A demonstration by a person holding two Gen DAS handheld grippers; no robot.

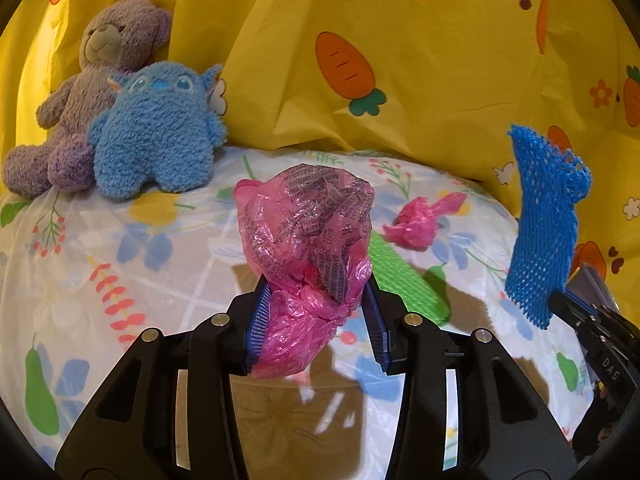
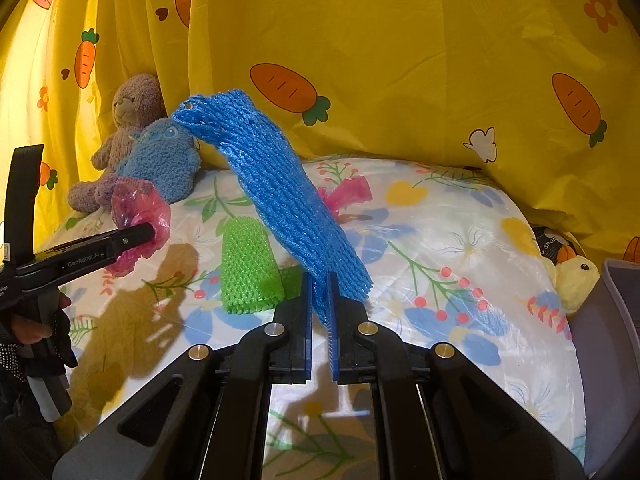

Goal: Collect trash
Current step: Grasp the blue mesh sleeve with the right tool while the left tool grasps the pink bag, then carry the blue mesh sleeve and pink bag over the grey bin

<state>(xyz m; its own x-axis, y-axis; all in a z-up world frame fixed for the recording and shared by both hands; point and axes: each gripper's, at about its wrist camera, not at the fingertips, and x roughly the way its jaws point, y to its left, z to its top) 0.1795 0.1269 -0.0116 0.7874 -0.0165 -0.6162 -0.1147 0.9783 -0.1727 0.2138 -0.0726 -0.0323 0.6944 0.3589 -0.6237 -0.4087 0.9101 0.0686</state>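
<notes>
My left gripper [image 1: 316, 308] is shut on a crumpled pink plastic bag [image 1: 308, 236] and holds it above the bed; it also shows in the right wrist view [image 2: 138, 220]. My right gripper [image 2: 320, 304] is shut on a blue foam net sleeve [image 2: 276, 192], which stands up from the fingers; the net also shows in the left wrist view [image 1: 544, 220]. A green foam net sleeve [image 2: 248, 268] lies on the floral bedsheet [image 2: 440, 240]. A second small pink bag [image 1: 420, 220] lies further back on the sheet.
A purple teddy bear [image 1: 100, 80] and a blue plush toy [image 1: 160, 132] sit at the back left against the yellow carrot-print curtain [image 1: 400, 40]. A yellow plush duck [image 2: 576, 276] and a grey bin edge [image 2: 608, 340] are at the right.
</notes>
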